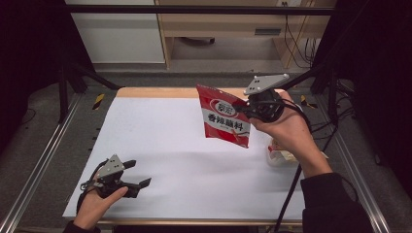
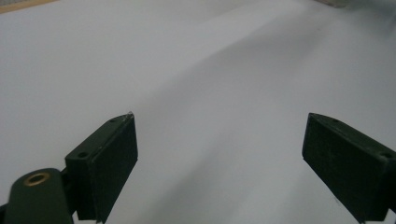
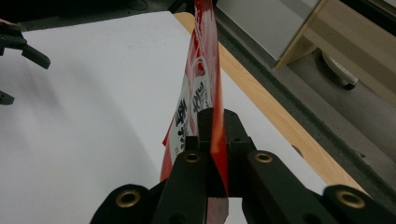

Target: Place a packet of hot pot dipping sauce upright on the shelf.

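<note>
Lift in progress: the right gripper (image 1: 241, 108) pinches one edge of the red snack bag (image 1: 224, 116), which hangs clear above the white sheet (image 1: 160, 145) covering the table. The left gripper (image 1: 138, 174), jaws wide and empty, rests low near that sheet's front-left corner. The next move probably calls for a steady carry or a second grasp; beyond the sheet's far edge stands light wooden furniture (image 1: 218, 26) on a grey floor.

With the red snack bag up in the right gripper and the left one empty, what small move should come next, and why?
Probably bring the left gripper up toward the free edge of the red snack bag. The right gripper is shut on one edge, so the bag hangs clear above the white table cover, while the left jaws stand open and empty low over it.
</note>
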The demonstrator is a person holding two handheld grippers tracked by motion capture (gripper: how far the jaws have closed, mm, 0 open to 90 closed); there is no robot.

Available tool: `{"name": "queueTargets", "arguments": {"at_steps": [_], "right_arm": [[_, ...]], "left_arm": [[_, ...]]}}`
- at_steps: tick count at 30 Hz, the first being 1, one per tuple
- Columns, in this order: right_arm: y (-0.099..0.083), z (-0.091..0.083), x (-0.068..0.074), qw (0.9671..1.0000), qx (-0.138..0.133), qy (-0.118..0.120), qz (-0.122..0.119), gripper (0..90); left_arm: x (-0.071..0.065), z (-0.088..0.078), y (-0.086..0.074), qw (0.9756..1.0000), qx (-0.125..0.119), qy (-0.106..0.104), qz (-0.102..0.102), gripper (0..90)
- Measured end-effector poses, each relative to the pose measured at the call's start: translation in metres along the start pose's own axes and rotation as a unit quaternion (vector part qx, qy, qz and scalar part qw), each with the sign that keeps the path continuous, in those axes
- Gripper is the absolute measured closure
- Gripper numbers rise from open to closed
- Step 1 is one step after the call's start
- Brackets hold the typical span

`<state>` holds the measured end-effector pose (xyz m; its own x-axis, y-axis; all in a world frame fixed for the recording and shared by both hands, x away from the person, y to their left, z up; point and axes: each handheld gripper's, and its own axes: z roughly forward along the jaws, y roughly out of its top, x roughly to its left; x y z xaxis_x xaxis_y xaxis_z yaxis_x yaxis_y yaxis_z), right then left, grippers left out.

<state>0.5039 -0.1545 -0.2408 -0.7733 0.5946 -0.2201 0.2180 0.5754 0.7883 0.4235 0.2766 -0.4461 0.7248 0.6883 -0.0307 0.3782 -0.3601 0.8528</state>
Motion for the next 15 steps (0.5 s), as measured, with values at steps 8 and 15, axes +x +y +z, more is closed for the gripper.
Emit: {"name": "queueTargets", "arguments": {"at_steps": [8,15], "right_arm": [[-0.002,-0.006,-0.025,0.9998,-0.015,-0.012,0.005,89.6],[-0.003,-0.003,-0.047,0.9993,-0.026,-0.020,0.016,89.7]], "left_arm": [[0.005,-0.004,0.000,0.9999,-0.010,-0.006,-0.011,9.7],[0.005,-0.002,0.001,0.9998,-0.012,-0.008,-0.015,8.7]]}}
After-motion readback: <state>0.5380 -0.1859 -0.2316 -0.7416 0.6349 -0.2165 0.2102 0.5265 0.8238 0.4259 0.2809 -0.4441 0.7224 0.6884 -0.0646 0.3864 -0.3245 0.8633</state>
